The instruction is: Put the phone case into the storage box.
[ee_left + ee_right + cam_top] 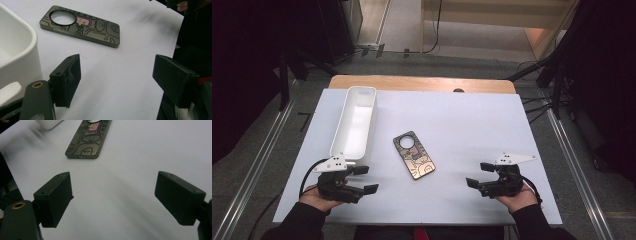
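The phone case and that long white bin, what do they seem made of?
Phone case: likely hard plastic, olive-brown with printed cartoon drawings, thin rigid edges, slight sheen. White bin: looks like moulded plastic, smooth and semi-glossy, with rounded corners and thick even walls.

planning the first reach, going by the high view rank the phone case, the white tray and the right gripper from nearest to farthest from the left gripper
1. White tray: its near end sits just beyond the left gripper, on the table's left side.
2. Phone case: flat at mid-table, off to the right.
3. Right gripper: across the table at the right edge, jaws open.
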Demonstrator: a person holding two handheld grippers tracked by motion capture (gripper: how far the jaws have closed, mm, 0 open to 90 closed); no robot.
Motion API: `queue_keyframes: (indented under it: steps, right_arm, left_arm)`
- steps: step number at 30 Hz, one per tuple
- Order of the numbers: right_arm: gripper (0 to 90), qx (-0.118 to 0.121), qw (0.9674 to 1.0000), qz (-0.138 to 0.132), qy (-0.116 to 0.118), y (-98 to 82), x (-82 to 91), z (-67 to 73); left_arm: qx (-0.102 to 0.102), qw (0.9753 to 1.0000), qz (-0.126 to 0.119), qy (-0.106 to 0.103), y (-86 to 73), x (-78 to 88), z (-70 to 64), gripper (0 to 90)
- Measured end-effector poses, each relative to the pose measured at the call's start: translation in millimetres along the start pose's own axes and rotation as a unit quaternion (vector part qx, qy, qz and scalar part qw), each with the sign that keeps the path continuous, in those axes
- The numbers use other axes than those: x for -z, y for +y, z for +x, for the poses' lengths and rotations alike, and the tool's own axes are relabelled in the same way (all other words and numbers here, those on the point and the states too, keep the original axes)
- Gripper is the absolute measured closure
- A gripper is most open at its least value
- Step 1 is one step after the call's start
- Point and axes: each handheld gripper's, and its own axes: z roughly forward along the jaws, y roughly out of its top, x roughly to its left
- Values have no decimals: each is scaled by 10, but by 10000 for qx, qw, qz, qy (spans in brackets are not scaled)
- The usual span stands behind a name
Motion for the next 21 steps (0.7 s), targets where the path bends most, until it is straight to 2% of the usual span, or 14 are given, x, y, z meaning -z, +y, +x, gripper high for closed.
queue_keyframes:
  steps: [11, 21]
  right_arm:
    - [137, -48, 10000, -40, 13, 18, -17, -17]
    - [137, -8, 10000, -31, 85, 106, -127, 15]
  left_arm:
    - [-2, 10000, 24, -22, 0, -8, -1, 226]
    - [-1, 10000, 20, -36, -3, -10, 0, 226]
